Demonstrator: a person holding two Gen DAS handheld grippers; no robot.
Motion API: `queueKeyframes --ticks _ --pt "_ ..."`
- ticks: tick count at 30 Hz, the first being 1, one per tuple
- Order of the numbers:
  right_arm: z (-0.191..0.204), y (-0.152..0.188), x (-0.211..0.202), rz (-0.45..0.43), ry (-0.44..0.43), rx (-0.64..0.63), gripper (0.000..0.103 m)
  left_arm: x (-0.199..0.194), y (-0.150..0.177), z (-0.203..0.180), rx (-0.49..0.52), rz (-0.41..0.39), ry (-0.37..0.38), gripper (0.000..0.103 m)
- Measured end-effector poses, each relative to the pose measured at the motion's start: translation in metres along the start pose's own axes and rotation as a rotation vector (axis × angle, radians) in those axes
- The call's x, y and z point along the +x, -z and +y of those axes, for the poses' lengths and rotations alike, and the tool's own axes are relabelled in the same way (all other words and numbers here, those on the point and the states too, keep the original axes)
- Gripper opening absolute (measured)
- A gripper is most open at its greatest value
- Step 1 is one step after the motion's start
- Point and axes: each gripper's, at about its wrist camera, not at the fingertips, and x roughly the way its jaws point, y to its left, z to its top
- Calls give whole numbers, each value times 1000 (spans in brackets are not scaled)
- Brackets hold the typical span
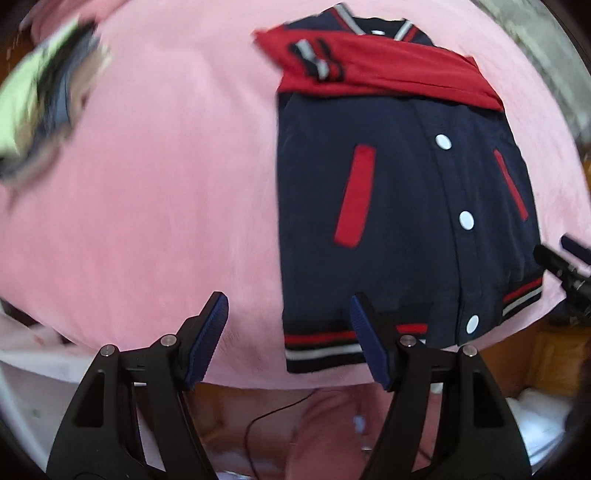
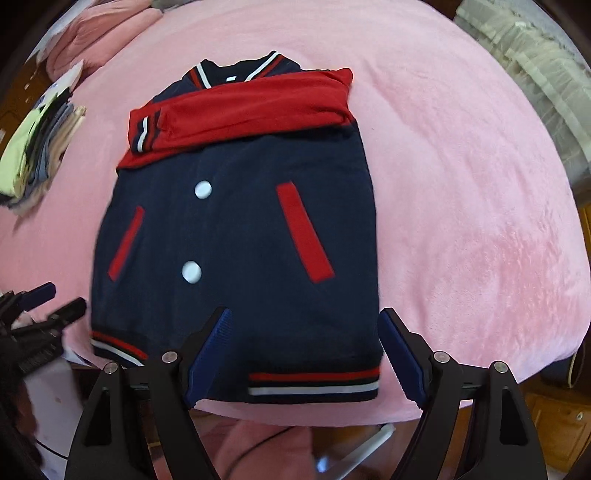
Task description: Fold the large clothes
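Observation:
A navy varsity jacket [image 1: 399,206] [image 2: 240,240] lies front-up on a pink blanket [image 1: 166,184] [image 2: 461,184]. Its red sleeves [image 1: 369,70] [image 2: 251,107] are folded across the chest, and white snaps run down the front. My left gripper [image 1: 287,299] hovers open over the hem's left corner, with nothing between its blue pads. My right gripper [image 2: 306,312] stands open above the hem's right part, also with nothing in it. Each gripper shows at the edge of the other's view: the right gripper [image 1: 565,266] and the left gripper [image 2: 48,306].
A stack of folded clothes [image 1: 44,107] [image 2: 40,147] sits on the blanket to the jacket's left. Folded pink cloth [image 2: 92,33] lies at the far left, and pale quilted bedding [image 2: 535,74] at the far right. The blanket's near edge drops to a wooden floor [image 2: 561,417] with a cable [image 1: 269,413].

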Motion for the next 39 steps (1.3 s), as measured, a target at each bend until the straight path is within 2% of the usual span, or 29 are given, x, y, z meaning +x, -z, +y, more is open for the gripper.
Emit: queueKeyframes --ticks 3,5,7,9,11,15,16,19,21,22,23,24,26,29,32,33,39 --pt "-12 22 13 -29 -56 -3 82 19 11 30 -110 26 120 66" --pt "-25 35 23 -31 -89 36 82 35 16 50 -187 57 230 65" --pt "-45 50 33 -38 -128 100 82 47 18 61 -223 70 308 65" --pt "-62 61 40 -53 -151 165 82 54 17 67 -231 77 338 66" --pt "-80 73 47 -75 -209 243 82 60 16 71 -240 89 364 69" --pt "-96 83 57 -71 -301 305 80 64 18 74 -227 106 397 70" --pt "-99 84 59 -58 -324 326 77 65 16 74 -223 114 406 70" --pt "-104 87 62 -14 -416 389 57 67 13 67 -224 169 459 70" --pt "-104 85 63 3 -436 409 52 69 14 60 -231 214 502 70" --pt "-104 87 62 11 -431 415 43 68 15 56 -231 227 514 69" --pt "-102 85 60 20 -422 416 34 68 16 52 -228 242 526 61" --pt "-101 85 59 37 -421 421 32 67 16 46 -220 252 516 57" --pt "-98 81 53 58 -456 439 18 64 14 36 -202 261 493 36" --pt "-88 71 38 72 -523 447 15 49 7 29 -218 235 558 13" --pt "-81 54 20 58 -579 453 13 24 -7 23 -273 177 641 11" --pt "-80 47 13 46 -622 471 13 14 -14 21 -287 154 659 11" --pt "-83 -8 -22 -34 -779 513 13 -35 -73 19 -420 16 800 10"
